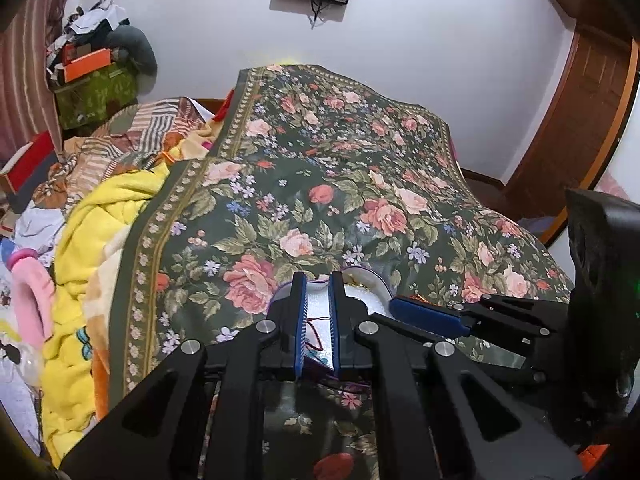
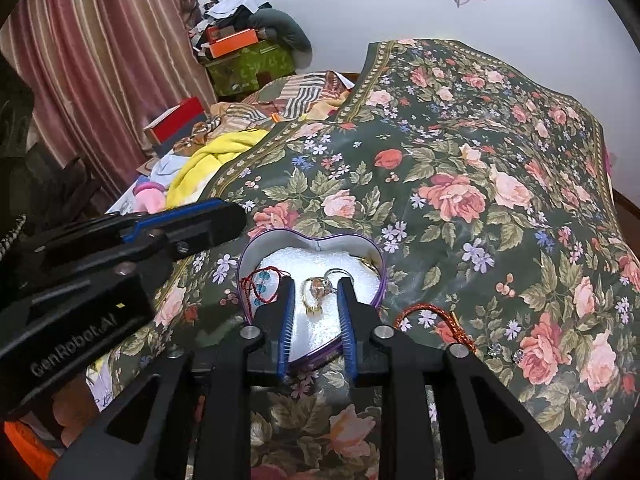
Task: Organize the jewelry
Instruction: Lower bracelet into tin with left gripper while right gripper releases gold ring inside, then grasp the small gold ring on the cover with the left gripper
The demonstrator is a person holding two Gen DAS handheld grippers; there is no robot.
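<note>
A: Right wrist view: the heart-shaped tin (image 2: 374, 264) sits on the flowered bedspread (image 2: 460, 160) at about 6 o'clock, lid off, white foam inside. A gold ring (image 2: 318, 288) with a pale stone lies in the middle; a red cord with blue beads (image 2: 260, 284) is draped over the rim at 9 o'clock.

B: And the tools?

A: The right gripper (image 2: 316, 308) hangs over the tin, fingers apart with the ring between them, gripping nothing. The left gripper (image 1: 318, 320) is also parted; the red cord shows in its gap, but I judge it loose, not clamped.

B: What is left outside?

A: An orange braided cord (image 2: 432, 320) at 3 o'clock of the tin, and two small sparkly studs (image 2: 506, 352) farther right.

B: How will they handle?

A: Light and limp, I think. The cord should be pinched mid-loop; the studs are tiny, slippery, easily lost in the cloth.

B: Any writing?

A: "GenRobot.AI" on the left tool's body.
</note>
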